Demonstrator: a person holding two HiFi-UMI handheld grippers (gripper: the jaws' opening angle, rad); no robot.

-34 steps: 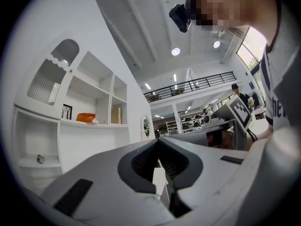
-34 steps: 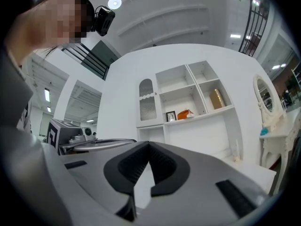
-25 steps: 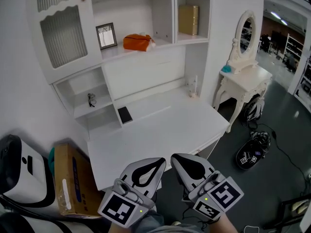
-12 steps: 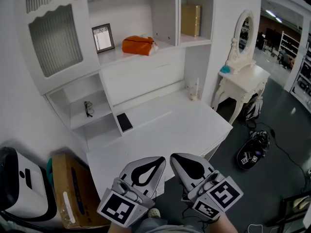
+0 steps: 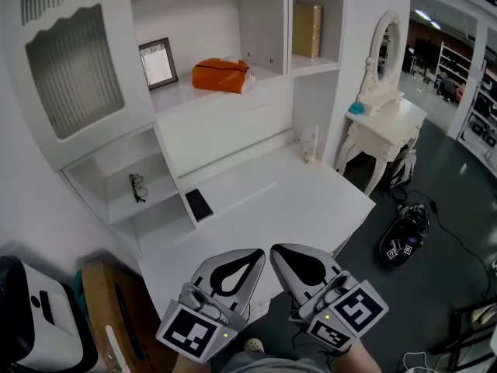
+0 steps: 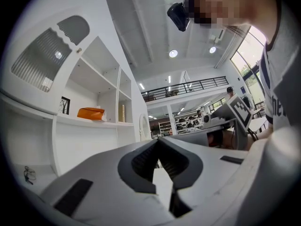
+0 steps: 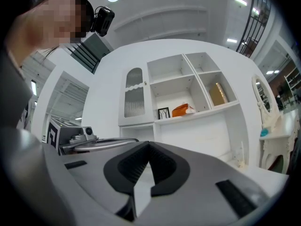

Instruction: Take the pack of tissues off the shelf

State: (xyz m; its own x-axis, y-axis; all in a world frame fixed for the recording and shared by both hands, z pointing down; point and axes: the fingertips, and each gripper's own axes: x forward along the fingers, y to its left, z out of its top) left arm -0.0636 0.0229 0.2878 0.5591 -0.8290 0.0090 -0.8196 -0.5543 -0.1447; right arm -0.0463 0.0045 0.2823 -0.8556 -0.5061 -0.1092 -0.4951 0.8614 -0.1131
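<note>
Over the last second the head view has drawn nearer the shelf (image 5: 186, 93). The pack of tissues (image 5: 221, 75) lies there untouched. Left gripper (image 5: 250, 259) and right gripper (image 5: 286, 256) have stayed low, well apart from it, jaws together and empty. Judgement: the approach has only begun.

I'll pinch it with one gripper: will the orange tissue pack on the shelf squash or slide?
The tissue pack looks soft-sided and slightly saggy, so it will probably dent when pinched. It is likely light for its size. It lies flat on the shelf, so tipping seems unlikely, though it may slide if nudged.
</note>
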